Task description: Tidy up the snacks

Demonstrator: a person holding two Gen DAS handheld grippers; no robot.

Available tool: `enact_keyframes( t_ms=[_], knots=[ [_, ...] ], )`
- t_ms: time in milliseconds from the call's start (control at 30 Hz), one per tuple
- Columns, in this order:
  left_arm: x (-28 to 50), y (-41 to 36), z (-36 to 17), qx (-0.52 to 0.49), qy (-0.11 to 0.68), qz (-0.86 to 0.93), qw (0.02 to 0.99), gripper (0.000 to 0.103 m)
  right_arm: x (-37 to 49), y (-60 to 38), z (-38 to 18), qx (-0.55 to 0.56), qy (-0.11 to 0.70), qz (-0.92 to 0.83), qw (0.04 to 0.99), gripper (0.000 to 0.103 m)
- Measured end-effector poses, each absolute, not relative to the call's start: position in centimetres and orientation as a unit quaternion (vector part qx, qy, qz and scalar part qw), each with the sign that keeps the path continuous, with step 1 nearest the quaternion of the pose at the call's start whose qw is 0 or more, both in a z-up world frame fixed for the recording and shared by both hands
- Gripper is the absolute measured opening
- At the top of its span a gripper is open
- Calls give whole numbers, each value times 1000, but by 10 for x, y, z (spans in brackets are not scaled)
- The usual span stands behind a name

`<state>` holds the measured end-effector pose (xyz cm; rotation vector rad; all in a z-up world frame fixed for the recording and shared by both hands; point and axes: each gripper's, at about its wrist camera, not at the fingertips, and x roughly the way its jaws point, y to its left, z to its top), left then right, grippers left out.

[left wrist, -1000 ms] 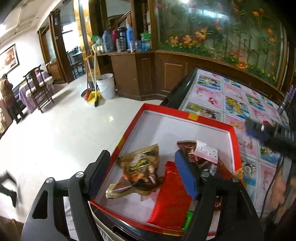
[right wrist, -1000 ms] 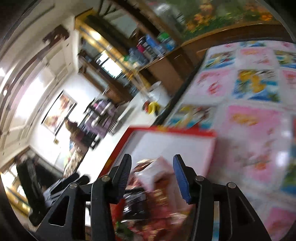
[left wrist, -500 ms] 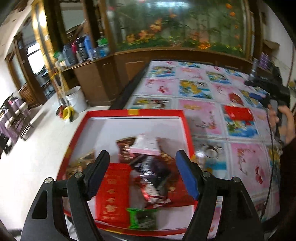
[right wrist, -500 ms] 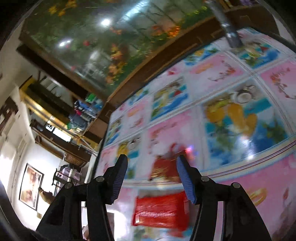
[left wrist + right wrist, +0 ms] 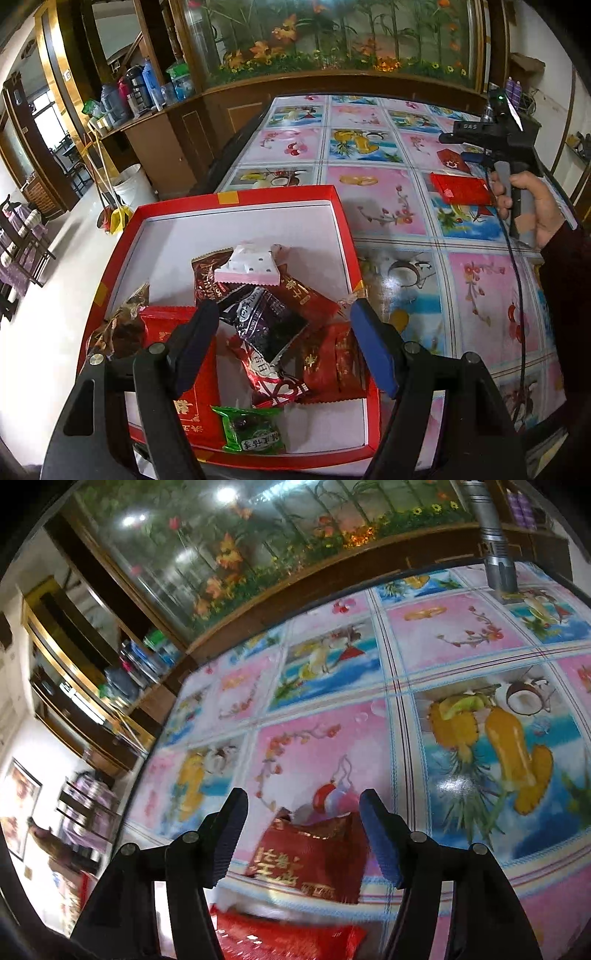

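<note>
A red-rimmed white box [image 5: 236, 197] sits at the table's near left corner and holds several snack packets: red, dark purple [image 5: 264, 321], pink-white [image 5: 251, 267] and green [image 5: 251, 430]. My left gripper [image 5: 282, 341] hovers open and empty over the box. Two red packets lie on the table to the right [image 5: 461, 189], [image 5: 451, 161]. In the right wrist view my right gripper [image 5: 303, 834] is open, low over the farther red packet [image 5: 314, 856], with the nearer one [image 5: 288, 939] below it. The right gripper also shows in the left wrist view [image 5: 476, 142].
The table has a glossy cloth of pink and blue fruit pictures [image 5: 373, 192]. A wooden cabinet with a fish tank [image 5: 332, 40] stands behind the table. A white bucket [image 5: 133, 186] and a dustpan stand on the floor at left. A grey post [image 5: 495, 542] stands at the table's far right.
The left gripper has swung right and closer over the box. The right gripper has left the box, moved right across the table and come low over the red packets.
</note>
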<state>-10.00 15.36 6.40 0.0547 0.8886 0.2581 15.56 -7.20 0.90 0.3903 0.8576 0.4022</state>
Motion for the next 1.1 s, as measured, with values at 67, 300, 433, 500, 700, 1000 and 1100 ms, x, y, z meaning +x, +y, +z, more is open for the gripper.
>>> enact_keyframes(
  t_ms=[67,300,433,500,700,1000,1100],
  knots=[
    [-99,153,64,24,430,124,894,74,154,-63,11,151,409,183,881,64],
    [-104,145,68,21,426,110,898,74,133,-19,10,-6,414,131,901,63],
    [-111,142,68,21,425,103,899,74,107,-1,8,-57,424,143,892,62],
    [-115,142,67,15,424,100,900,74,95,3,9,-66,434,151,885,62],
    [-119,138,61,-7,426,80,901,74,29,-3,10,-70,460,160,870,65],
    [-128,103,57,14,422,23,906,74,-32,-71,27,49,520,154,839,65],
    [-130,94,54,18,425,11,905,74,-27,-114,36,123,546,158,814,66]
  ],
)
